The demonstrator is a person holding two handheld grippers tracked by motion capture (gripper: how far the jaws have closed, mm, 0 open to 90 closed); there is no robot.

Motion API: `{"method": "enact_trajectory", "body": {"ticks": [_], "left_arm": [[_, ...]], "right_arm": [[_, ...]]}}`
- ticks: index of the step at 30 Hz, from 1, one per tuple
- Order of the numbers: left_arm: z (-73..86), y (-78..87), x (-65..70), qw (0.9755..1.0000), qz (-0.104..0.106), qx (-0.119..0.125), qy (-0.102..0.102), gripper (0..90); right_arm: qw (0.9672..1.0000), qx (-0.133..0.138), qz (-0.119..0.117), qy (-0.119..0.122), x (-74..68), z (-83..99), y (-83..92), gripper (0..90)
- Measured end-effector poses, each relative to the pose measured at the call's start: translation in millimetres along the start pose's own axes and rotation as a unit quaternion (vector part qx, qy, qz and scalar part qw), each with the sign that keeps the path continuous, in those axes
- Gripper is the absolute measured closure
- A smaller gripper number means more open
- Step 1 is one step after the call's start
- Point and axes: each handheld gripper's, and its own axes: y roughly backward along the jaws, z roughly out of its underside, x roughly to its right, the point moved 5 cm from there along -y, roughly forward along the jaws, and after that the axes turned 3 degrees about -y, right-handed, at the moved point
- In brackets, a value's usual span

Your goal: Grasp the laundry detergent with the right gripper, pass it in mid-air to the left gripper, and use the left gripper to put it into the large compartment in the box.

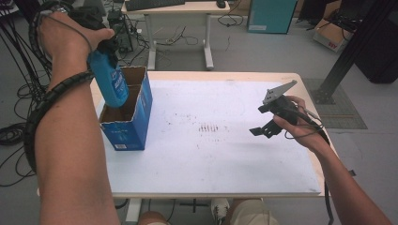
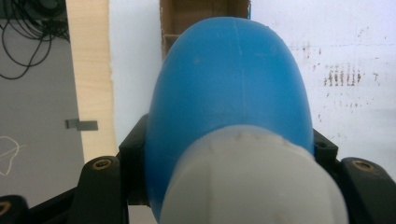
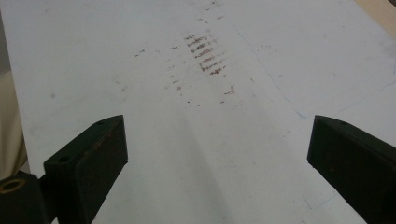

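The glossy blue plastic bottle (image 1: 109, 79) with a white cap (image 2: 254, 179) and a printed label hangs cap-up and slightly tilted, its base just inside the open top of the blue cardboard box (image 1: 133, 123) with a plain brown inside. The left gripper (image 1: 104, 44) has its jaws clamped on the bottle just below the cap. The box stands at the far left of the white-covered counter (image 1: 225, 159), close to its left edge. The right gripper (image 1: 265, 126) hovers near the right edge, jaws wide with nothing between them. Between box and right gripper the sheet lies open, marked by faint brown smudges (image 1: 209, 127).
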Motion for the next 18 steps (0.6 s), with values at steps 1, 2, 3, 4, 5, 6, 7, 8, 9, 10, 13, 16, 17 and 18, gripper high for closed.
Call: {"method": "enact_trajectory", "body": {"ticks": [1,2,3,4,5,6,7,8,9,10,13,16,17,18], "left_arm": [[0.2,-2.5,-0.1,1.0000,0.002,-0.001,0.001,37.9],[0.3,-5.2,0.0,1.0000,0.002,-0.002,0.000,37.9],[0.3,-7.0,-0.2,1.0000,0.002,-0.002,0.000,37.9],[0.4,-9.1,0.4,1.0000,0.004,-0.002,0.004,37.9],[0.6,-11.0,0.2,1.0000,0.004,-0.003,0.003,37.9],[0.6,-12.5,-0.6,1.0000,0.004,-0.004,-0.001,37.9],[0.7,-15.3,-0.7,1.0000,0.004,-0.004,0.000,37.9],[0.8,-17.0,-0.8,1.0000,0.005,-0.004,0.001,37.9],[1.2,-19.7,-1.0,1.0000,0.006,-0.005,0.002,37.9],[1.5,-21.3,-1.2,1.0000,0.007,-0.005,0.003,37.9],[2.5,-27.9,-2.6,0.9999,0.010,-0.006,0.004,37.9],[4.0,-35.4,-3.7,0.9999,0.012,-0.006,0.006,37.8],[4.4,-38.0,-4.1,0.9999,0.013,-0.006,0.007,37.9],[4.7,-39.9,-4.3,0.9999,0.013,-0.005,0.007,37.9]], "right_arm": [[1.0000,0.000,0.000,0.000,-0.2,0.0,-0.3,5.0],[1.0000,-0.001,-0.001,0.000,-0.6,0.1,-1.1,5.0],[1.0000,0.000,-0.001,0.002,-0.4,0.1,-2.1,5.0],[1.0000,0.000,-0.002,0.002,-0.7,0.2,-2.6,5.0],[1.0000,-0.001,-0.001,0.001,-1.0,0.5,-3.2,5.0],[1.0000,-0.002,-0.001,0.000,-1.4,0.6,-4.0,5.0],[1.0000,-0.002,-0.001,0.000,-1.5,0.7,-4.5,5.0],[1.0000,-0.003,-0.002,0.001,-1.7,1.0,-5.2,5.0],[1.0000,-0.002,-0.001,0.002,-1.7,1.1,-5.6,5.0],[1.0000,-0.002,-0.001,0.002,-1.7,1.2,-6.2,5.0],[1.0000,-0.002,-0.001,0.002,-1.7,1.4,-7.5,5.0],[1.0000,-0.004,-0.002,0.002,-1.8,1.7,-9.0,5.0],[1.0000,-0.004,-0.002,0.001,-2.1,1.7,-9.6,5.0],[1.0000,-0.006,-0.003,0.002,-2.3,1.7,-10.1,5.0]]}}
